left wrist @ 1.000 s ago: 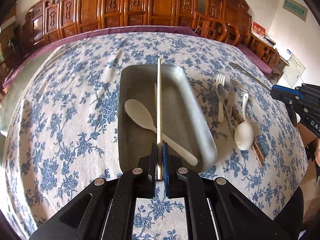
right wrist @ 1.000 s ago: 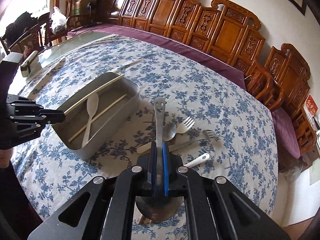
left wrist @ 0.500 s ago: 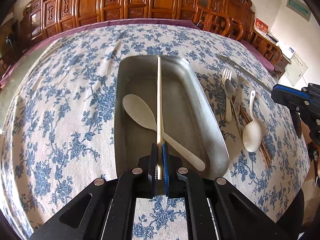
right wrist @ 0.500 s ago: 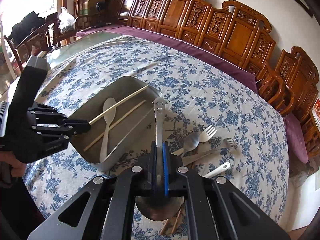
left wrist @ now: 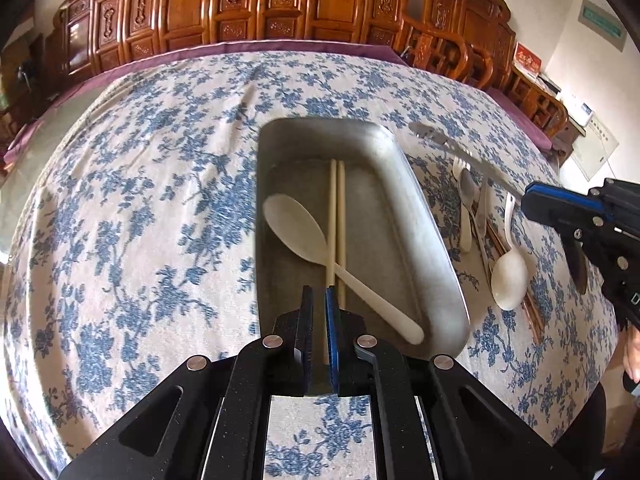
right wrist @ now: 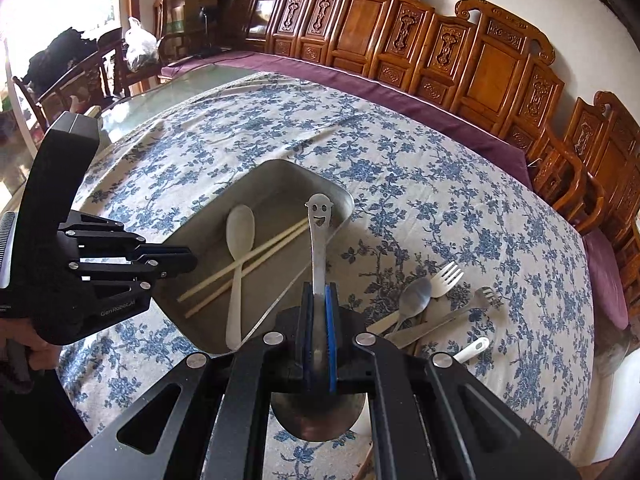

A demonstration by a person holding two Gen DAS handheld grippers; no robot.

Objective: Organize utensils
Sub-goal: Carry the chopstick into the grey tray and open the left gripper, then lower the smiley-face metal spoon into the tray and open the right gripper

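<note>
- The right gripper (right wrist: 318,292) has its jaws clamped on a long steel spoon with a smiling face cut into its handle end (right wrist: 319,216). It grips the neck; the bowl hangs below the jaws, and the handle juts forward over the near corner of the rectangular grey metal tray (right wrist: 280,304).
- Risk: the spoon is pinched at one narrow point, so it may swivel or slip. Released from here, the bowl could land outside the tray wall on the blue-flowered tablecloth (right wrist: 420,208).
- Risk: the two grippers are near each other beside the tray and could knock together.
- The left gripper (left wrist: 318,304) is nearly shut. In its own view the end of one pale chopstick (left wrist: 331,216) lies in the slit between its jaws; I cannot tell if it is pinched. The pair lies in the tray, crossing a cream plastic spoon (left wrist: 296,232).
- Still on the cloth beside the tray: a white ceramic soup spoon (left wrist: 509,276), forks and a small metal spoon (right wrist: 416,294).
</note>
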